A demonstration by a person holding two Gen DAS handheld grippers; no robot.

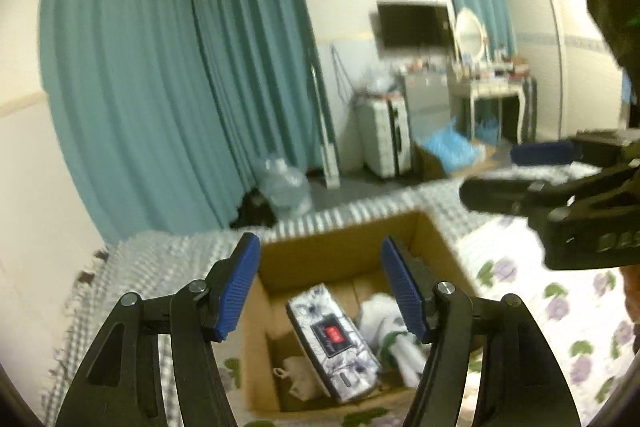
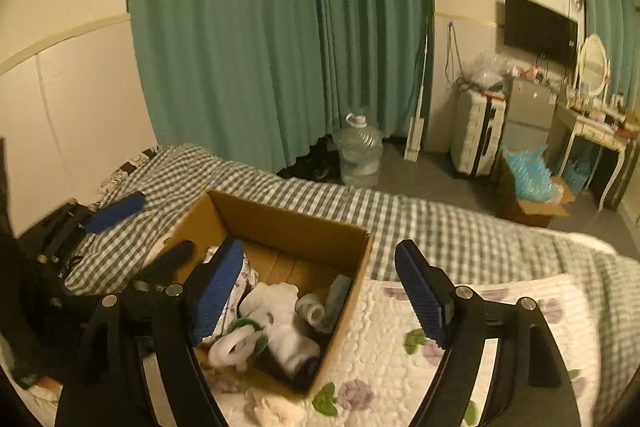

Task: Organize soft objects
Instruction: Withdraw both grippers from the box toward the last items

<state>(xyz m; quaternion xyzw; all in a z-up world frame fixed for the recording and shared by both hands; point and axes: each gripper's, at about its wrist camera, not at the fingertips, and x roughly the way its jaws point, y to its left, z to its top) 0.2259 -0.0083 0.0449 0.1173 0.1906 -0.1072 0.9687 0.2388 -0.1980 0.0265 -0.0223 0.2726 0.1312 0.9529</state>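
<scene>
Left wrist view blurred: left gripper (image 1: 320,283) fingers apart over cardboard box (image 1: 340,243), tissue pack (image 1: 334,339) partly hidden. Right gripper (image 2: 320,291) fingers apart, covering socks (image 2: 280,323).
</scene>
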